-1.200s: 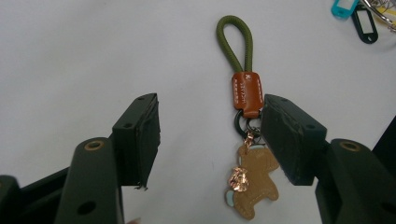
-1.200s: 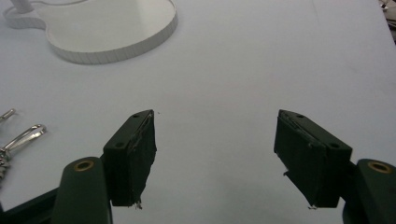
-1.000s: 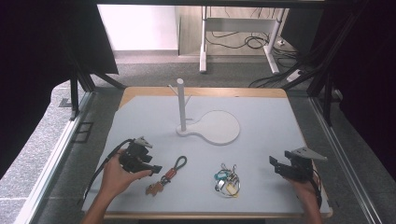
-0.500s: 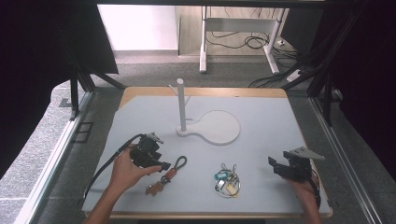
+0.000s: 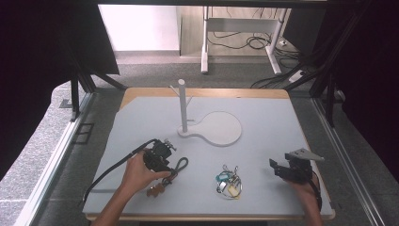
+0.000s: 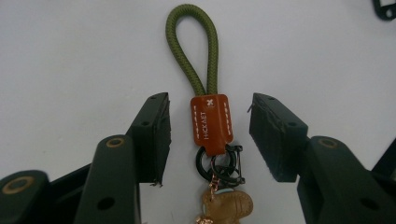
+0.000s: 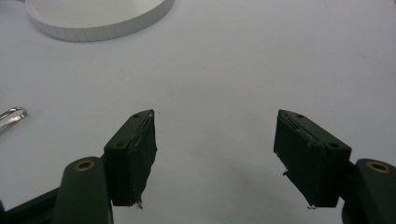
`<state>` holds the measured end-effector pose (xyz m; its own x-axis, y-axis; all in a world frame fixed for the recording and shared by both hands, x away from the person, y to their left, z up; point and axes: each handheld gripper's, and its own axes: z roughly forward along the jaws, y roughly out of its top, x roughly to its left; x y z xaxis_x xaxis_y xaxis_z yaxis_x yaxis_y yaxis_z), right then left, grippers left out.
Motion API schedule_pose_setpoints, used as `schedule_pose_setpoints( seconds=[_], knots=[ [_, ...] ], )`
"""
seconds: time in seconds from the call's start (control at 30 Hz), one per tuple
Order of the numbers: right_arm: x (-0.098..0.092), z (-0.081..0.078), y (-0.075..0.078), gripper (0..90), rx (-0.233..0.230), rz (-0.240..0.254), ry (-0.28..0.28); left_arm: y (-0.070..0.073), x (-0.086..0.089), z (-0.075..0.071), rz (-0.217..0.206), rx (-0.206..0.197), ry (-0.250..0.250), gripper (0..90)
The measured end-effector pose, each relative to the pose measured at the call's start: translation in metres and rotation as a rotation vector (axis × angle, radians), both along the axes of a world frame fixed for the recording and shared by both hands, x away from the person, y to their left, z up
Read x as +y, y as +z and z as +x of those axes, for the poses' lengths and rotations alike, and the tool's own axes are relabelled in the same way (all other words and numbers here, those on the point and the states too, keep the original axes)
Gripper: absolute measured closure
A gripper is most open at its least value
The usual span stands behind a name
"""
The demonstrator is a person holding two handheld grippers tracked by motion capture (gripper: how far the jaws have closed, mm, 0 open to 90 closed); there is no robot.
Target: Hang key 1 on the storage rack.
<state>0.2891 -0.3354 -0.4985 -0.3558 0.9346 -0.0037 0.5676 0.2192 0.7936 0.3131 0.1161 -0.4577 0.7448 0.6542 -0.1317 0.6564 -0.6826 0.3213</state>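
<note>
A keychain lies flat on the grey mat: an olive-green cord loop (image 6: 192,46), an orange leather tab (image 6: 211,123), black rings and a brown charm (image 6: 226,205). My left gripper (image 6: 211,99) straddles the tab, one pad (image 6: 156,135) on each side, with a small gap left on both. Its jaws have just been closing, and they do not press the tab. In the high view this gripper (image 5: 162,157) sits at the keychain's (image 5: 180,165) left end. My right gripper (image 5: 277,168) rests at the mat's right, open (image 7: 215,119) over bare mat.
A white stand with an upright post (image 5: 182,106) and a round base (image 5: 219,128) sits mid-table. A bunch of keys and rings (image 5: 228,181) lies between the two grippers. The base's rim (image 7: 93,23) shows far off in the right gripper view.
My left gripper has slid right along the mat onto the keychain, and its jaws have narrowed around the tab. The right gripper has stayed in place.
</note>
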Motion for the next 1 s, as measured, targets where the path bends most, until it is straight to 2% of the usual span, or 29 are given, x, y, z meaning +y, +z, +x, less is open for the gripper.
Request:
schedule_pose_setpoints(
  seconds=[0.3, 0.33, 0.7, 1.0],
  knots=[
    [0.000, 0.000, -0.001, 30.1, 0.009, -0.008, -0.006, -0.012, -0.010, 0.002, 0.068, 0.004, -0.013, 53.1],
    [0.000, 0.000, -0.002, 30.0, 0.010, -0.009, -0.007, -0.015, -0.012, 0.002, 0.075, 0.015, -0.017, 53.2],
    [-0.001, 0.000, -0.001, 30.1, 0.014, -0.016, -0.014, -0.022, -0.016, 0.002, 0.103, 0.027, -0.033, 58.7],
    [-0.003, 0.000, -0.001, 30.0, 0.017, -0.015, -0.023, -0.023, -0.016, 0.000, 0.110, 0.005, -0.032, 65.6]
  ],
)
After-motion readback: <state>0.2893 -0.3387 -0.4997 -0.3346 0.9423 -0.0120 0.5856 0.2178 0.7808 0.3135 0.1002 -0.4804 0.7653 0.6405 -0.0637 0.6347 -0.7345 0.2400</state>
